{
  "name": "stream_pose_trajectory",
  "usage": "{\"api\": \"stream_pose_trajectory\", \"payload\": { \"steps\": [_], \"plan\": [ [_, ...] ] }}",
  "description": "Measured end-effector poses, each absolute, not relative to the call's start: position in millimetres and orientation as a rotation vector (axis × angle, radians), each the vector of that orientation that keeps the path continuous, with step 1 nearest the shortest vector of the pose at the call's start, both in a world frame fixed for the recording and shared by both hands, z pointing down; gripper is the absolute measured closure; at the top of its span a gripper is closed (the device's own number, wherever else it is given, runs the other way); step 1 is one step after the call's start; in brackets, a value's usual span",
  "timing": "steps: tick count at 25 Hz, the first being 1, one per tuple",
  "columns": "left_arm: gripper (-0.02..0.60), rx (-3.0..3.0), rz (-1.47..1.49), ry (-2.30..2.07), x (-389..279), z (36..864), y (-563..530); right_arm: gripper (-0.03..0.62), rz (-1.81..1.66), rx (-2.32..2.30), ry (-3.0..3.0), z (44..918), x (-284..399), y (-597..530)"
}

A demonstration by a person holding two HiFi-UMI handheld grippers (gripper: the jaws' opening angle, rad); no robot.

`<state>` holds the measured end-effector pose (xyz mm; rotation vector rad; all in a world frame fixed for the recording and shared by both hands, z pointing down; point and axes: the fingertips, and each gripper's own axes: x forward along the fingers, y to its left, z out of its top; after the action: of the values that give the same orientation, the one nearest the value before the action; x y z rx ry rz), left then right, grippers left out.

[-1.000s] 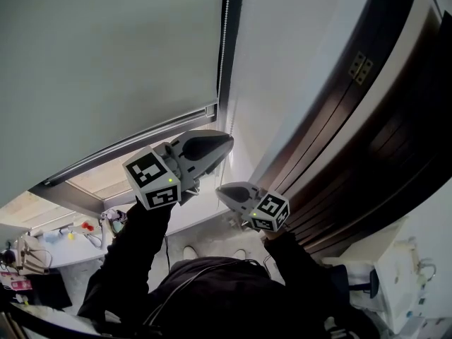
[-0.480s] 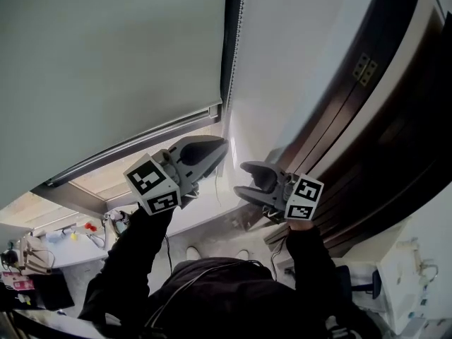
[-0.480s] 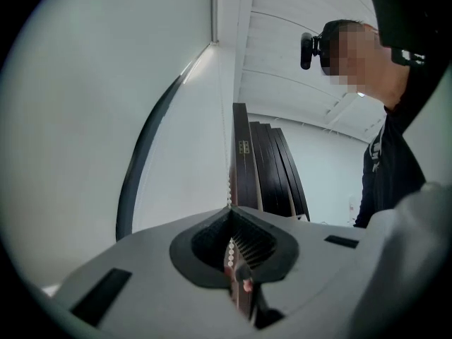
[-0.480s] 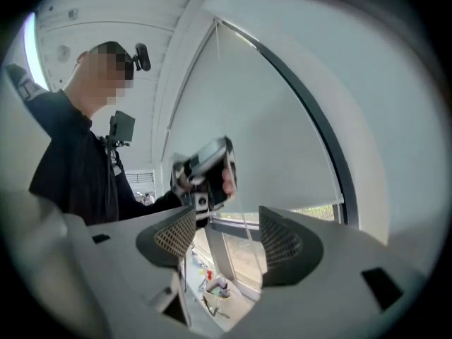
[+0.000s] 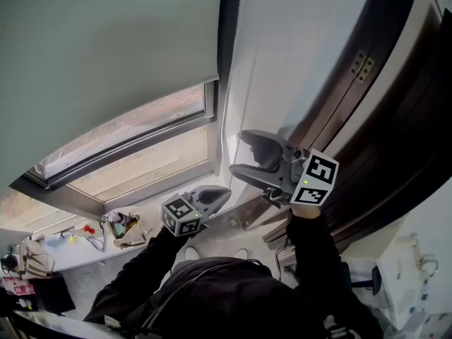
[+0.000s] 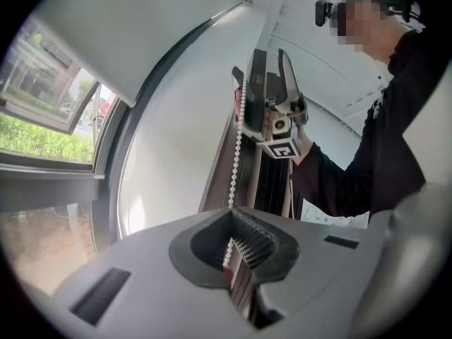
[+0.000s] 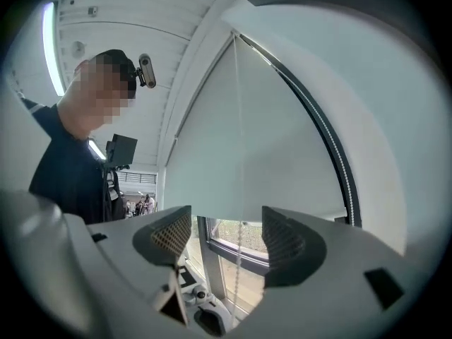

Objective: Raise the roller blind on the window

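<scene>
Daylit window (image 5: 141, 157) beside a white wall (image 5: 282, 41), dark wooden door (image 5: 402, 119) (brass-coloured hinge (image 5: 360, 66)) at right

Pale grey roller blind (image 5: 106, 48), white bead chain (image 6: 237, 143), dark brown door (image 5: 395, 140), grey right tool (image 5: 238, 154)

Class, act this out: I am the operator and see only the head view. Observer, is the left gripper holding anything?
Observer: Yes. The left gripper is shut on the white bead chain.
Operator: Does the right gripper grip the chain too?
Observer: No. The right gripper has just been opening. The chain hangs in the gap between its pads and touches neither.
Operator: Where does the chain go above the left gripper?
Observer: It runs straight up from the shut jaws and passes close beside the right gripper.
</scene>
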<state>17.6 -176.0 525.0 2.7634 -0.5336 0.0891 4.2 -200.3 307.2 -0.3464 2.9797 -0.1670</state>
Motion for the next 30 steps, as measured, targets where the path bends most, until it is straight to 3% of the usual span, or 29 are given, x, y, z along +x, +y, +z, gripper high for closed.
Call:
{"api": "stream_pose_trajectory", "payload": {
  "steps": [8,17,25,30],
  "plan": [
    [0.574,2.765,0.082,-0.564,12.5,531.6,-171.5,0.582,-0.128,-0.403,2.944,282.8,-0.7,-214.6],
    [0.549,2.829,0.121,-0.637,0.9,534.6,-168.9,0.589,-0.202,-0.400,2.990,283.6,-2.2,-213.6],
    [0.546,2.839,-0.157,-0.783,-36.8,460.7,-197.1,0.589,-0.402,-0.432,3.081,367.1,-10.0,-211.3],
    [0.442,2.896,-0.257,-0.686,-37.3,404.7,-197.6,0.589,-0.507,-0.471,3.146,448.4,-16.3,-204.1]
  ]
}}
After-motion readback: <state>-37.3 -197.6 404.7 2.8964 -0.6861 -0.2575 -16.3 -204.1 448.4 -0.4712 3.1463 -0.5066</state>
